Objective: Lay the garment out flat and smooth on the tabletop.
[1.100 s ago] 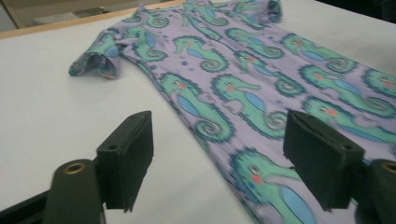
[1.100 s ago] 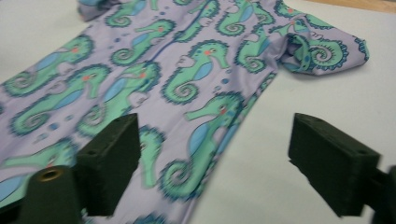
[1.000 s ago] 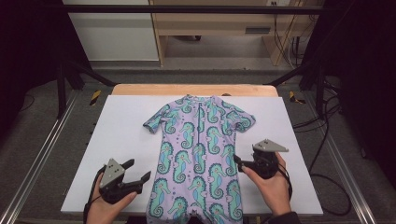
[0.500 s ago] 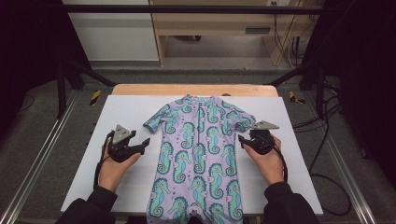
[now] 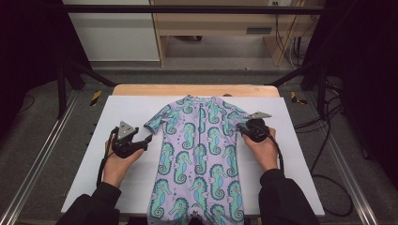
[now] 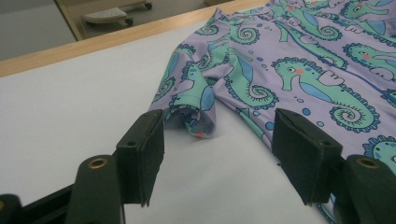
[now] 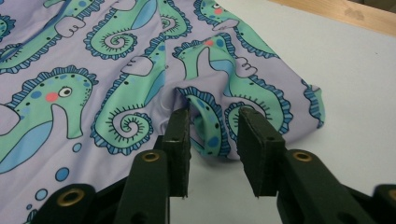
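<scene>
A lilac child's swimsuit [image 5: 202,154] with green seahorses lies flat on the white tabletop [image 5: 291,154], neck away from me. My left gripper [image 5: 148,139] rests on the table at the suit's left short sleeve [image 5: 157,123]. In the left gripper view its jaws [image 6: 219,154] stand wide, having closed a little, with the sleeve's hem [image 6: 191,116] just ahead of them, untouched. My right gripper [image 5: 240,126] is at the right sleeve [image 5: 234,115]. Its jaws [image 7: 214,140] have just been closing and stand narrow, with a raised fold of the sleeve's edge [image 7: 208,126] between the pads.
A wooden strip [image 5: 197,90] runs along the table's far edge. Bare white surface lies on both sides of the suit. Metal rails [image 5: 42,154] flank the table, and cables [image 5: 328,154] trail on the floor at the right.
Both hands have slid away from me, from beside the suit's waist up to its sleeves. The right jaws have narrowed around the sleeve's edge; the left jaws narrowed slightly.
</scene>
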Demonstrator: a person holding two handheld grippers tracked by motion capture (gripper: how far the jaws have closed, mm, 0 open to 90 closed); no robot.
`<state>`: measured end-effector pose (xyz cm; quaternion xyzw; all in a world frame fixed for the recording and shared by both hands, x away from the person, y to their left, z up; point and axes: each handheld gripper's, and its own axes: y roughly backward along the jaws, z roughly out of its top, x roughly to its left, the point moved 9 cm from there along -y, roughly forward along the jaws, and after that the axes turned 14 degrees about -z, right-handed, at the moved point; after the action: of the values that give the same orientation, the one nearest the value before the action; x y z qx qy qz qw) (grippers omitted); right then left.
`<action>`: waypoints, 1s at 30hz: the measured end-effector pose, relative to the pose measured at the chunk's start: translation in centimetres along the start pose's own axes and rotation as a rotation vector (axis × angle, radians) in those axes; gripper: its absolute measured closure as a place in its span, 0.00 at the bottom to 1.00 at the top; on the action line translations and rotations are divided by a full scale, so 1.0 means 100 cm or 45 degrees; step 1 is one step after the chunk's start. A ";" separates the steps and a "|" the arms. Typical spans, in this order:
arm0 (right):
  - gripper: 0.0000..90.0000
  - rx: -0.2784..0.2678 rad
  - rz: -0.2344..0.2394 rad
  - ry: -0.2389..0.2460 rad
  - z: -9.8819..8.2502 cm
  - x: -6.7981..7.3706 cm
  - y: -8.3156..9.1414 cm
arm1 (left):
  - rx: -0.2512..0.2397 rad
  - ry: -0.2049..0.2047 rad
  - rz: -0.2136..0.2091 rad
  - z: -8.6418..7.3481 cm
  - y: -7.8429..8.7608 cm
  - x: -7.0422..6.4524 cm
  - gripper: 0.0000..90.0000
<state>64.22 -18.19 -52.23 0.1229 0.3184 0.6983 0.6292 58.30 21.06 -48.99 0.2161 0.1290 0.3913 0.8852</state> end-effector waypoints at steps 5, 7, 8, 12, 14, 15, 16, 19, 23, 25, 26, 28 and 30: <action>0.94 0.004 0.028 0.017 0.004 0.004 -0.003 | -0.014 -0.001 -0.005 0.001 0.003 -0.002 0.38; 0.98 0.016 0.035 0.028 0.005 0.005 -0.004 | -0.019 -0.001 -0.009 0.002 0.003 -0.003 0.38; 0.98 0.012 0.036 0.036 0.007 0.005 -0.005 | -0.021 -0.001 -0.008 0.002 0.004 -0.003 0.38; 0.99 -0.026 0.045 0.061 0.026 0.011 -0.002 | -0.029 -0.001 -0.009 0.002 0.006 -0.005 0.39; 0.99 -0.038 0.063 0.088 0.037 0.021 -0.004 | -0.031 0.003 -0.012 0.002 0.007 -0.006 0.39; 0.99 -0.037 0.071 0.104 0.042 0.027 -0.006 | -0.035 0.007 -0.013 0.001 0.007 -0.007 0.39; 0.99 -0.041 0.083 0.118 0.047 0.033 -0.009 | -0.032 0.010 -0.018 0.001 0.007 -0.008 0.38; 0.98 -0.018 0.111 0.164 0.057 0.052 -0.023 | -0.033 0.013 -0.027 -0.001 0.006 -0.011 0.38; 0.88 0.071 0.104 0.146 0.053 0.057 -0.046 | -0.028 0.007 -0.046 -0.003 0.006 -0.016 0.38; 0.76 0.073 0.108 0.116 0.053 0.054 -0.045 | -0.030 0.004 -0.055 -0.005 0.006 -0.018 0.38; 0.71 0.070 0.103 0.117 0.054 0.050 -0.041 | -0.030 0.000 -0.057 -0.005 0.007 -0.019 0.38; 0.59 0.047 0.093 0.119 0.056 0.043 -0.031 | -0.027 0.000 -0.060 -0.006 0.006 -0.020 0.38; 0.51 0.025 0.080 0.109 0.059 0.033 -0.020 | -0.027 -0.005 -0.057 -0.006 0.006 -0.021 0.38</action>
<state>68.67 -13.34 -49.67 0.1090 0.3479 0.7192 0.5915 56.28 20.06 -49.09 0.2044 0.1279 0.3722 0.8963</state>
